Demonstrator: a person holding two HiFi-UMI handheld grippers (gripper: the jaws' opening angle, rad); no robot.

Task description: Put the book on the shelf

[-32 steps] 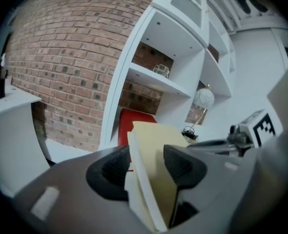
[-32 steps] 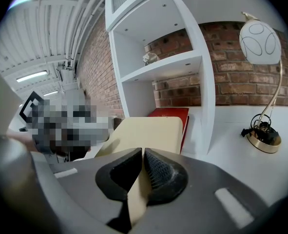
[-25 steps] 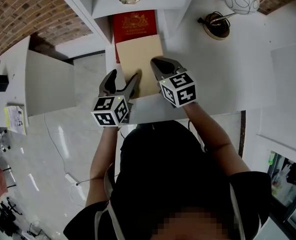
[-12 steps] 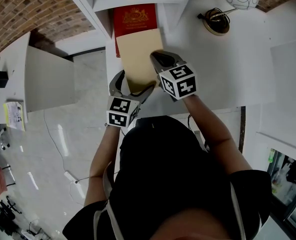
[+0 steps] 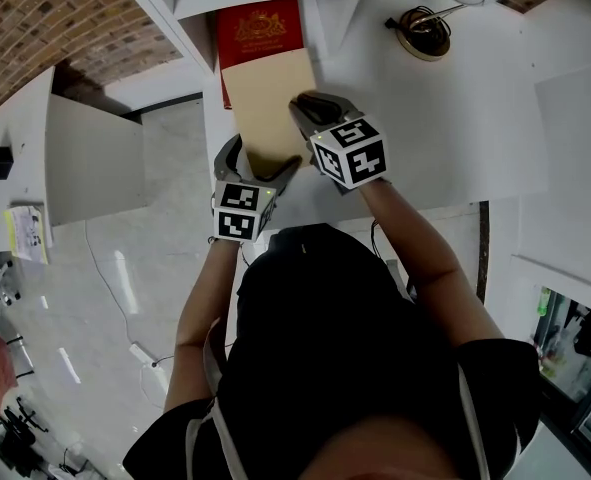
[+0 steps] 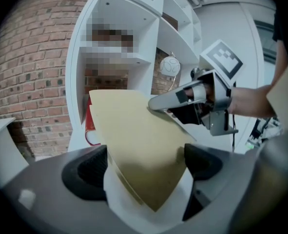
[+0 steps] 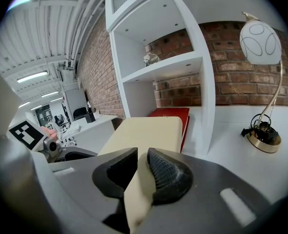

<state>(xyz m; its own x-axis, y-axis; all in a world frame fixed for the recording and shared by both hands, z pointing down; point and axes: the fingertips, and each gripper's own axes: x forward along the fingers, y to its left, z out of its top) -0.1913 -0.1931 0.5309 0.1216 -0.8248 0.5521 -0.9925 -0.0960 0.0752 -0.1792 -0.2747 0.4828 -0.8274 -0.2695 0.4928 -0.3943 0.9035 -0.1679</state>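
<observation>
A tan book (image 5: 265, 98) lies flat on the white counter, its far end over a red book (image 5: 258, 30) that sits in the shelf's bottom compartment. My right gripper (image 5: 310, 106) has the tan book's near right edge between its pads (image 7: 165, 172); the jaws are opening, and both pads still touch the cover. My left gripper (image 5: 258, 158) stands wide open around the near left corner, and its pads (image 6: 209, 162) stay clear of the tan book (image 6: 134, 140). In the right gripper view the tan book (image 7: 144, 133) points at the red book (image 7: 170, 112).
The white shelf unit (image 7: 158, 67) rises against a brick wall, with a small metal object on its upper board. A globe lamp (image 7: 260, 48) stands on the counter (image 5: 445, 138) right of the shelf. To the left the counter ends and the floor lies below.
My left gripper has slid from the book's left side to its near left corner and its jaws have spread wide. The right gripper has stayed on the book.
</observation>
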